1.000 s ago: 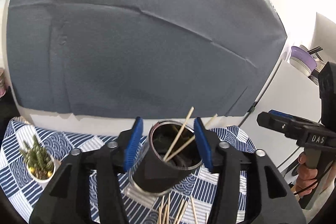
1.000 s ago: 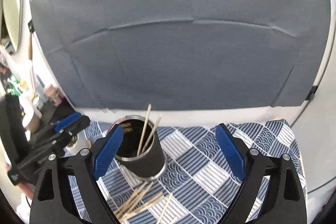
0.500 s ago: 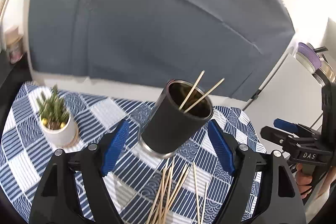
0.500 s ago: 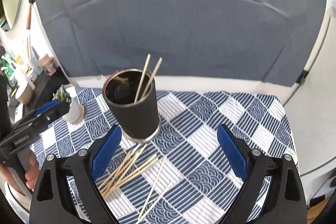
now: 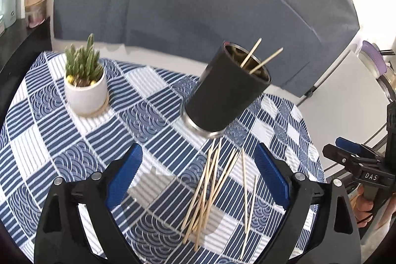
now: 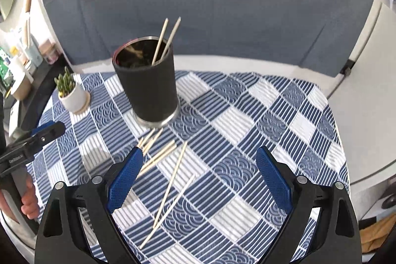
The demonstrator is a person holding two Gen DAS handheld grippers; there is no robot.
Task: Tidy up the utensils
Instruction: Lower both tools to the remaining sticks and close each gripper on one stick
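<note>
A black cup with a metal rim [image 5: 226, 93] [image 6: 148, 85] stands on the blue-and-white checked cloth and holds two wooden sticks [image 6: 165, 40]. Several more wooden sticks [image 5: 212, 192] [image 6: 168, 182] lie loose on the cloth in front of the cup. My left gripper [image 5: 198, 180] is open and empty, hovering over the loose sticks. My right gripper [image 6: 200, 180] is open and empty, above the sticks on the cup's near right side. Each gripper also shows at the edge of the other's view: the right gripper [image 5: 358, 162] and the left gripper [image 6: 37, 137].
A small cactus in a white pot [image 5: 85, 83] [image 6: 71, 93] stands on the cloth left of the cup. A grey-blue backdrop [image 6: 198, 4] rises behind the table. Jars and bottles [image 6: 22, 58] sit on a dark shelf at the left. A white cabinet [image 5: 346, 100] is at the right.
My left gripper let go of the cup, opened wide and pulled back and up. The right gripper also rose and drew back, so more of the cloth and sticks shows.
</note>
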